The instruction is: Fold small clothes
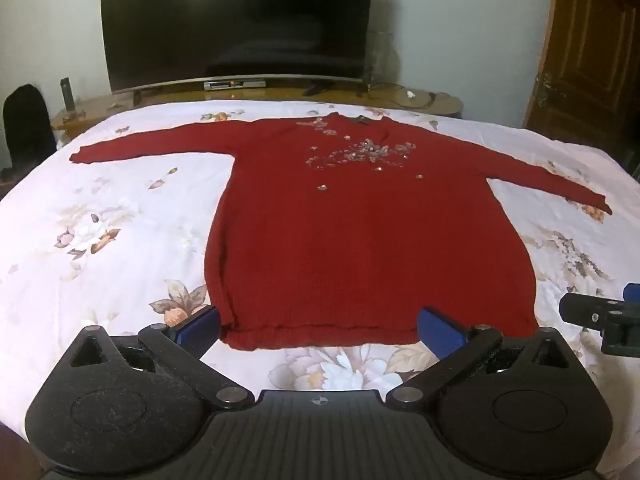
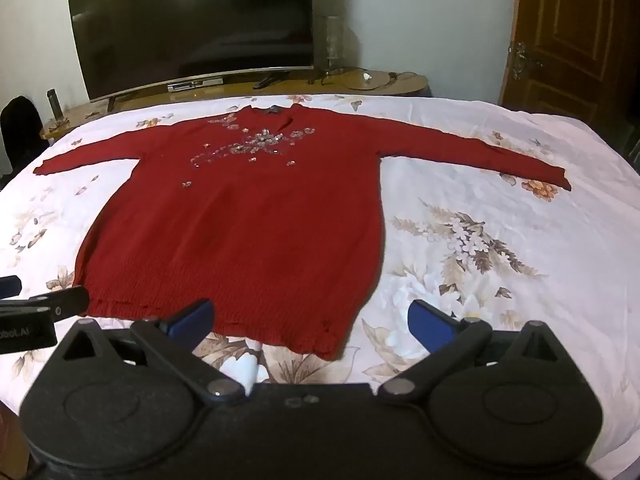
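Each matte black plastic handheld gripper, the left gripper (image 1: 318,330) and the right gripper (image 2: 310,320), has two rounded lobes with circular recesses, silver pivot screws on angled link arms, blue textured finger pads (image 1: 440,330), and a ribbed centre plate.

A long-sleeved, dark red knitted sweater (image 1: 360,240) lies spread flat and face up on the bed, unfolded. Its neckline points toward the far edge and its ribbed hem (image 1: 320,336) runs along the near edge. Both sleeves stretch straight out to the sides, one to the left (image 1: 152,146) and one to the right (image 1: 548,178). A cluster of silvery beaded flower decoration (image 1: 360,152) spreads across the chest below the collar.
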Action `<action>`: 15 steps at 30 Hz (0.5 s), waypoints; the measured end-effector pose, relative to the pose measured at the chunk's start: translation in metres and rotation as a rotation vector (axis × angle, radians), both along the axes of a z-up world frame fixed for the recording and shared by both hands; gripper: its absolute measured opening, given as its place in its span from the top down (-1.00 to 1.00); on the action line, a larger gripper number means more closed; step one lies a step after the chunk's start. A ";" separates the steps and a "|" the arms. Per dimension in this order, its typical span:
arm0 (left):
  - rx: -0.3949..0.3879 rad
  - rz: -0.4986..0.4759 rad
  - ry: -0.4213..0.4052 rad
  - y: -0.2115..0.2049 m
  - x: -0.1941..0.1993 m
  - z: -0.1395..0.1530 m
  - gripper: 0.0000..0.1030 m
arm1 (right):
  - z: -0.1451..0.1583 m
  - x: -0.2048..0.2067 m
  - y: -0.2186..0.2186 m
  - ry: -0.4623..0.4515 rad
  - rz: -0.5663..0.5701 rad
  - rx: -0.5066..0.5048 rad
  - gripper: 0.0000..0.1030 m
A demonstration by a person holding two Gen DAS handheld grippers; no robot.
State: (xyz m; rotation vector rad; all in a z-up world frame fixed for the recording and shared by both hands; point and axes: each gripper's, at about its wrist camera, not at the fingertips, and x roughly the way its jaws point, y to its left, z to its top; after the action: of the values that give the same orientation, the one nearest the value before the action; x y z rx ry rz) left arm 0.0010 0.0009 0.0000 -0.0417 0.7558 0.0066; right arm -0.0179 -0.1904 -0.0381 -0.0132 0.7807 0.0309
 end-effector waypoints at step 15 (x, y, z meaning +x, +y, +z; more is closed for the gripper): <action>-0.003 0.005 0.000 0.000 0.003 0.001 -1.00 | 0.002 0.003 0.001 -0.014 0.007 -0.016 -0.99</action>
State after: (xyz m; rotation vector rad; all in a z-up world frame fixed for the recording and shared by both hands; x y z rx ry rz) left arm 0.0038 0.0007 0.0008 -0.0464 0.7560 0.0097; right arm -0.0152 -0.1895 -0.0359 -0.0316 0.7668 0.0312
